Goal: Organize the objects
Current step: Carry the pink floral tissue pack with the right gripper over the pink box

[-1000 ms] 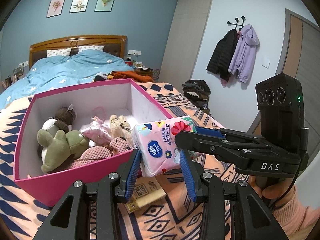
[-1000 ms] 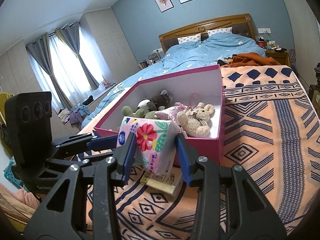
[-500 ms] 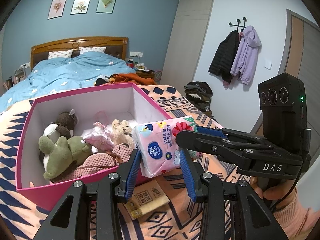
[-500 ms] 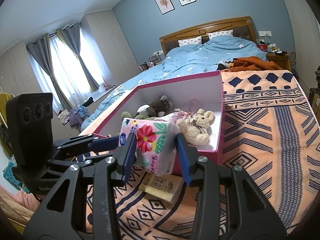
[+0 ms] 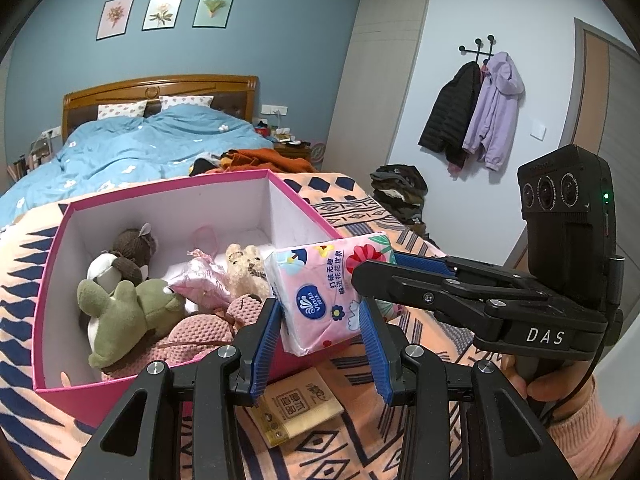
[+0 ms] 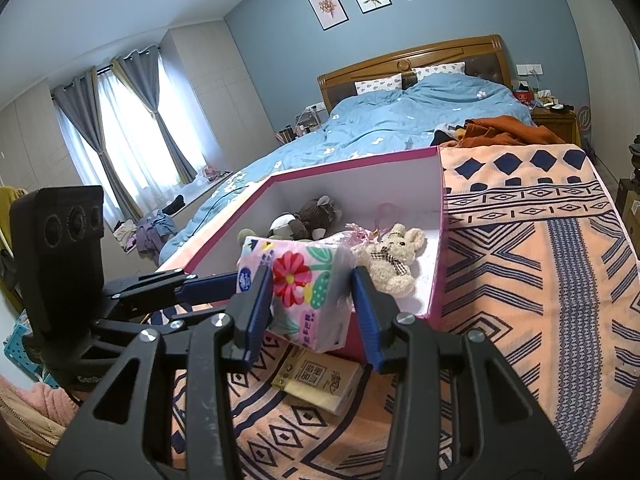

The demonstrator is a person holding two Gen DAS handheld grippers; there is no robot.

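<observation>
Nearest to you, both grippers close on the same tissue pack (image 5: 326,298) from two sides — your left gripper (image 5: 323,340) pinches its lower end, and your right gripper (image 6: 310,304) pinches it across the flowered face. The pack hangs in the air, tilted, just above the near corner of the pink box (image 5: 52,264). Below it, on the patterned blanket (image 6: 560,280), a flat brown packet (image 5: 298,408) lies just beside the box wall, not yet picked up.

The step in hand looks like carrying the tissue pack into the box. Inside, the green frog toy (image 5: 128,308), the pink knitted toy (image 5: 200,330), a shiny pink bag (image 5: 202,284) and the cream bunny (image 6: 394,256) fill the near part; farther back a brown toy (image 5: 134,242) sits by the left wall, with bare floor at the far corner.

Next, you will probably need to move the pack forward over the rim, let one gripper go first, and set it where the toys leave room. Beyond the box lies the bed (image 6: 400,128).
</observation>
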